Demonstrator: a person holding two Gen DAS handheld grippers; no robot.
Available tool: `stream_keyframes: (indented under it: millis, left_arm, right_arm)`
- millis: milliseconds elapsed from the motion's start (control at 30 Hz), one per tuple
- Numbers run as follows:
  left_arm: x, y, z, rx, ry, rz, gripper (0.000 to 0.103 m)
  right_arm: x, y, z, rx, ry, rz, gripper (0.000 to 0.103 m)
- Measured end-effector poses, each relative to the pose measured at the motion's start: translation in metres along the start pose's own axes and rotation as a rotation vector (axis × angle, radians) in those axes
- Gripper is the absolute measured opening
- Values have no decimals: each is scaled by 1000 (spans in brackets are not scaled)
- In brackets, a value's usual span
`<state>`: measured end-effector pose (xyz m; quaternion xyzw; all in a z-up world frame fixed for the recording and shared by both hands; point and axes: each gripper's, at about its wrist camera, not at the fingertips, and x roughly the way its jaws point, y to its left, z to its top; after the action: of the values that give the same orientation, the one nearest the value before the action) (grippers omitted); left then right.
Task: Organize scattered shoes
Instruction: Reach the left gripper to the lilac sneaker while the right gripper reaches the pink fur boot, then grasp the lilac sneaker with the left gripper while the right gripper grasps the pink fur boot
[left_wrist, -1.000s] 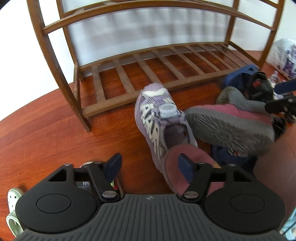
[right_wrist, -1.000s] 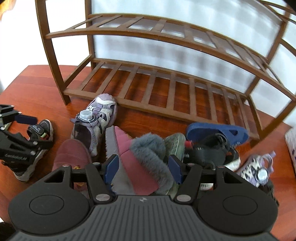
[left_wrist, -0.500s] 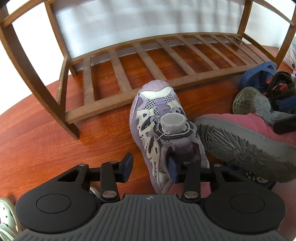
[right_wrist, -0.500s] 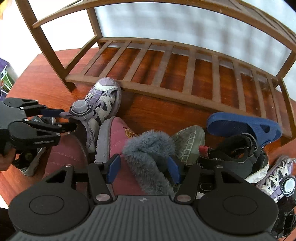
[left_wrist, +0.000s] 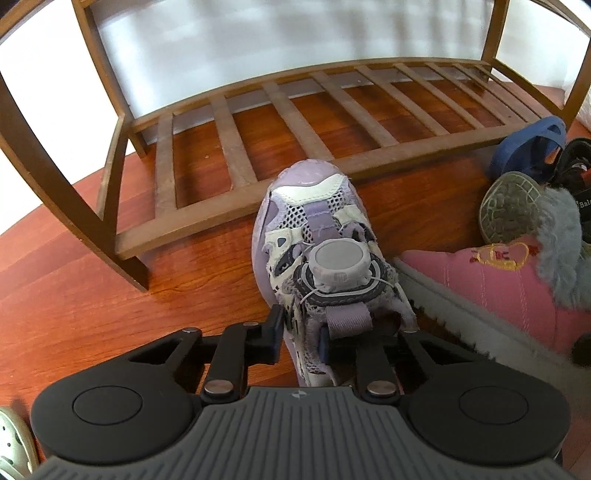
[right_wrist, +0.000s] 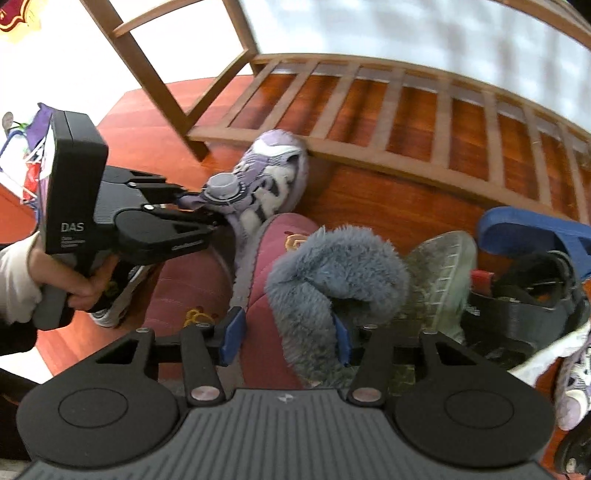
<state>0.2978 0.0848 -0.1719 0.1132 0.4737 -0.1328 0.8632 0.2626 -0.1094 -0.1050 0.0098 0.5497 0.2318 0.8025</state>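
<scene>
Item: left tongs (left_wrist: 301, 339), lower centre of the left view. We found them closed on the collar of the sneaker (left_wrist: 314, 236), one finger outside the shoe, the other inside the opening. The sneaker stood on the floor (left_wrist: 92, 302) at mid-frame, its toe against the front rail of the rack (left_wrist: 236, 206).

Item: right tongs (right_wrist: 284, 336), lower centre of the right view. We found them narrowed about the grey fur cuff of the boot (right_wrist: 332, 280); one pad pressed into the fur, the other at the boot's red side. The boot lay on its side among the other shoes, just right of the sneaker.

Item: slide (right_wrist: 535, 232) and sandal (right_wrist: 532, 295), right edge, on the floor. The rack's lower slats held no shoe in either view.

Risks, as we judged them: the sneaker's soft collar could fold and slip from a one-wall pinch. The fur could compress and let the boot sag or drop. Lifting both shoes together could snag one on the other, or knock the sneaker's toe on the rail.
</scene>
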Motion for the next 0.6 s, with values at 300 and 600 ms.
stream_keyframes:
  millis: [300, 600]
  left_arm:
    - [-21, 3, 3, -23, -50, -1, 6]
    - [-55, 4, 9, -58, -141, 22, 7]
  right_arm:
    - [-8, 18, -5, 3, -35, -29, 16]
    - [-52, 17, -21, 48, -121, -91, 16]
